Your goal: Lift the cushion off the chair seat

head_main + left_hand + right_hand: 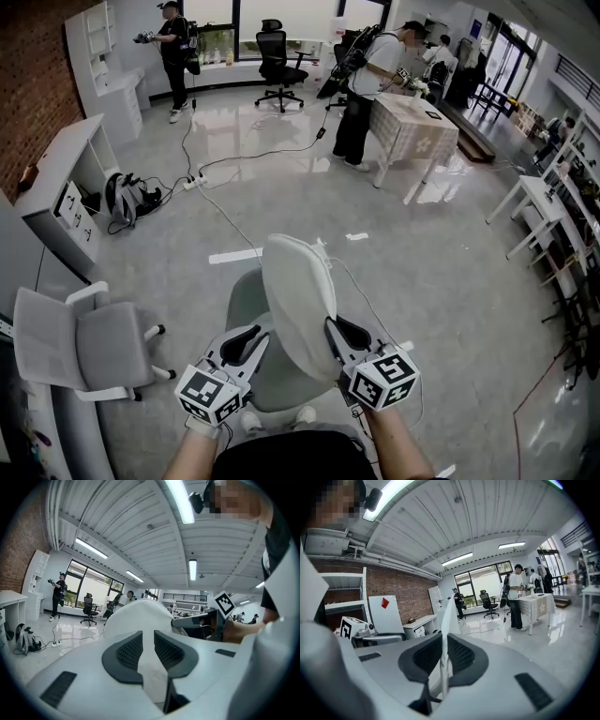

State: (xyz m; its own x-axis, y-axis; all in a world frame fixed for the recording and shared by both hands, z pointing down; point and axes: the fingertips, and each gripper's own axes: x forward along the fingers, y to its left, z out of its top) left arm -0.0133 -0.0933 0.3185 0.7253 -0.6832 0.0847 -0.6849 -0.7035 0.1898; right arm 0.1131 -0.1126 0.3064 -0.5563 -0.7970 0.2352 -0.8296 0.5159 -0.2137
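Note:
The white cushion [298,300] stands on edge, tilted, raised above the grey chair seat [242,298] just in front of me. My left gripper [246,342] is shut on its left lower edge, and in the left gripper view the white fabric [136,613] fills the gap between the dark pads of that gripper [147,641]. My right gripper [339,336] is shut on the cushion's right lower edge. In the right gripper view a thin white edge of the cushion [448,616] runs up between the nearly closed pads of this gripper [444,651].
A second grey office chair [94,342] stands to my left. A white desk [66,178] with a backpack [127,199] beside it lines the left wall. Cables [225,211] cross the floor. Further back are a cloth-covered table [412,127], a black chair [279,66] and several people.

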